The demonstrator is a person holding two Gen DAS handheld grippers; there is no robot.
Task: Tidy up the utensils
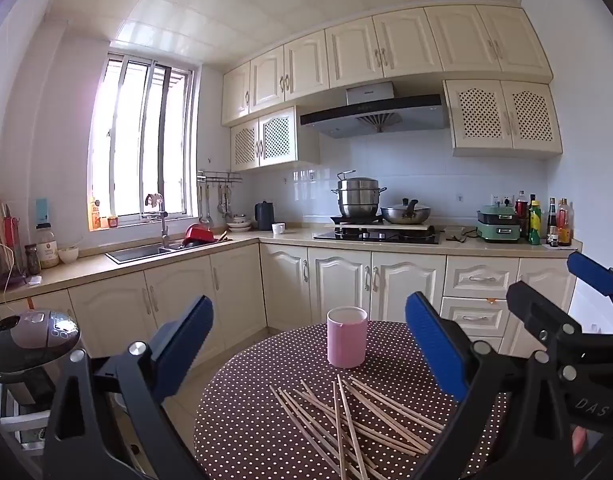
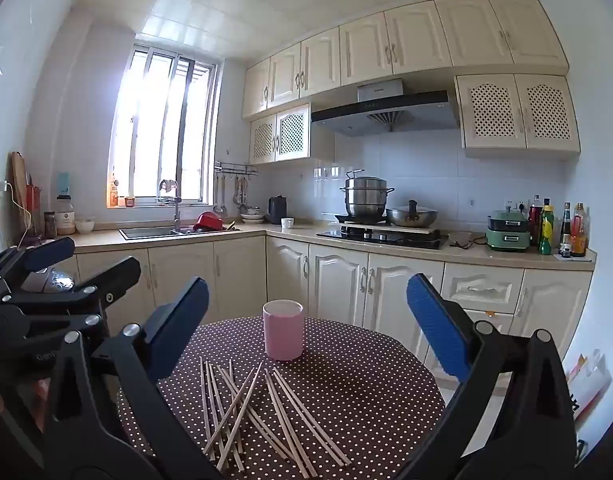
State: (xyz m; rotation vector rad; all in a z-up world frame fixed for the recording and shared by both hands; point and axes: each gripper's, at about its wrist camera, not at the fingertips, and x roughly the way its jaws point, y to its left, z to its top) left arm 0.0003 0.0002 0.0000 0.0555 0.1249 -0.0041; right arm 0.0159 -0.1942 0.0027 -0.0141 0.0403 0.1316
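Kitchen, dotted tabletop (image 2: 366, 380) | chopsticks (image 2: 266, 412) heaped near, pink cup (image 2: 283, 330) just beyond | left claw (image 1: 310, 344) and right claw (image 2: 306, 320) both spread wide, empty | sticks look light, stiff, slippery; pinch mid-length.

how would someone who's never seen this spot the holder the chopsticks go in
Find the round table with the brown polka-dot cloth. Beyond the loose pile of wooden chopsticks stands a pink cylindrical cup. It is the only upright, coloured thing on the table.
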